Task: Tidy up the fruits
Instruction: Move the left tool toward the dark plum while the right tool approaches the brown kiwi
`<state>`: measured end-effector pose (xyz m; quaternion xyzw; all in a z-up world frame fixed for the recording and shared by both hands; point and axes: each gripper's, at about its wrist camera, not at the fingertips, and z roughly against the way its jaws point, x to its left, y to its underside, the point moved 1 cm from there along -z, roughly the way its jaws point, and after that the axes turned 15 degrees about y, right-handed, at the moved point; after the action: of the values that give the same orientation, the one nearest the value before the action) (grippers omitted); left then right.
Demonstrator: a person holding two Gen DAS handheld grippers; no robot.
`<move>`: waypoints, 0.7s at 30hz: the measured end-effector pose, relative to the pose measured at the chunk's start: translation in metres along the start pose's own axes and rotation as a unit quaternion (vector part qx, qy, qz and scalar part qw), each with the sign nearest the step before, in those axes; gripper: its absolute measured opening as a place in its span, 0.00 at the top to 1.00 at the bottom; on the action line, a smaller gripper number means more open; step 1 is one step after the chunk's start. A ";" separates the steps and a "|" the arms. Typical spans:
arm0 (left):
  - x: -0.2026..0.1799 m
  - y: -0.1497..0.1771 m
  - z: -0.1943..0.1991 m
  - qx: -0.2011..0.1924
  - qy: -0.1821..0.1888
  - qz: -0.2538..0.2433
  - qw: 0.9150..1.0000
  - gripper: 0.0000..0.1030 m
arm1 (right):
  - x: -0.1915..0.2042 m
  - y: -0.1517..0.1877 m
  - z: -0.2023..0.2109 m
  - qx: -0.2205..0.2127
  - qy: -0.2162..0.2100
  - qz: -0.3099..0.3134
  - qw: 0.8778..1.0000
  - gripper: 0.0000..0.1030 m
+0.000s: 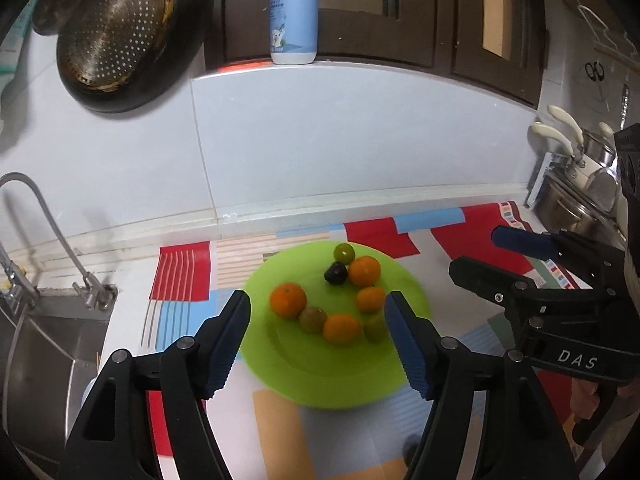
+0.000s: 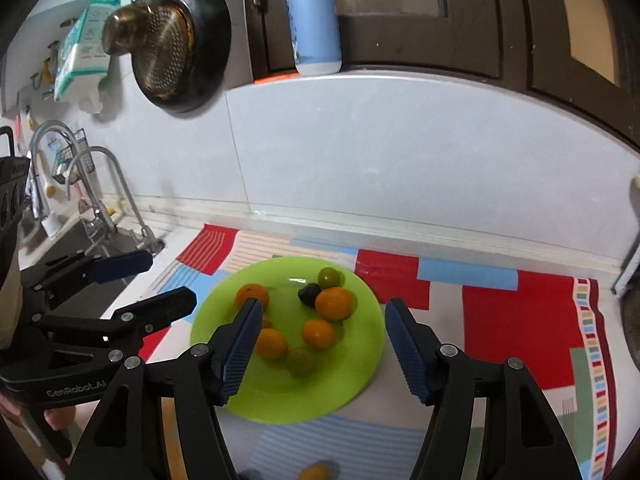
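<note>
Both grippers hang above the counter with their jaws apart and nothing between them. The left gripper (image 1: 318,340) and right gripper (image 2: 322,346) both look down at a green plate (image 2: 360,376) sitting on a colourful patterned mat (image 2: 516,332). On the plate: 4 oranges (image 1: 287,300), a few green fruits (image 1: 344,252) and 1 dark fruit (image 1: 335,273), loosely clustered. Another small orange fruit (image 2: 315,472) lies on the mat, off the plate's near edge.
</note>
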<state>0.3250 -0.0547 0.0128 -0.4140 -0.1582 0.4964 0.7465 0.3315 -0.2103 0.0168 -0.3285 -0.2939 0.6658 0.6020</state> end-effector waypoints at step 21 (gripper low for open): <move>-0.049 0.062 0.026 0.008 -0.007 -0.010 1.000 0.25 | -0.009 0.054 0.044 0.011 -0.008 0.044 0.999 0.34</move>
<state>0.2480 -0.0748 -0.0109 -0.4028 -0.1638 0.4933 0.7534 0.2648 -0.2244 0.0019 -0.3293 -0.2770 0.6974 0.5731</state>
